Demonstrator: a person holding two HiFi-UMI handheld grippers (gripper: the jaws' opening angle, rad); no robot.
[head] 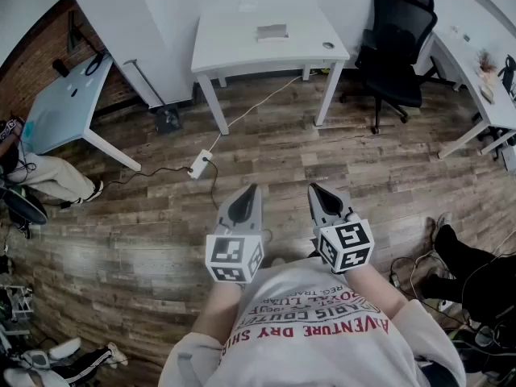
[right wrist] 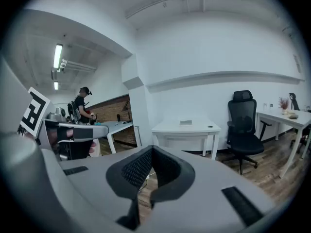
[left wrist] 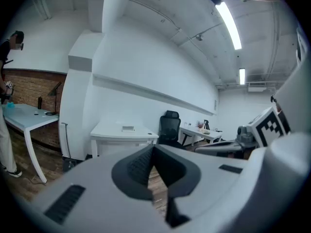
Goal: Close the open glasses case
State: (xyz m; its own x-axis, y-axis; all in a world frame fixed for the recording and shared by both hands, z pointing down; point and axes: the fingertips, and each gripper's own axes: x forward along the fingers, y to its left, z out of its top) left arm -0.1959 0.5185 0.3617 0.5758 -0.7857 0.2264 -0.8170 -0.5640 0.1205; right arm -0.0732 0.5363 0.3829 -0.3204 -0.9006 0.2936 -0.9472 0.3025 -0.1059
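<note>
A small grey box-like thing, probably the glasses case (head: pixel 272 31), lies on the white table (head: pixel 234 47) across the room; it is too far off to tell whether its lid is up. The case (left wrist: pixel 128 128) also shows in the left gripper view, and as a small grey shape (right wrist: pixel 185 123) in the right gripper view. My left gripper (head: pixel 251 189) and right gripper (head: pixel 315 187) are held side by side in front of my chest, well short of the table. Both are shut with nothing between them, as the left gripper (left wrist: pixel 153 148) and right gripper (right wrist: pixel 152 148) views show.
A black office chair (head: pixel 395 43) stands right of the table, with a white desk (head: pixel 476 79) beyond it. A pale blue table (head: pixel 60 103) is at the left, a person (head: pixel 48 180) beside it. A power strip (head: pixel 198 166) and cable lie on the wooden floor.
</note>
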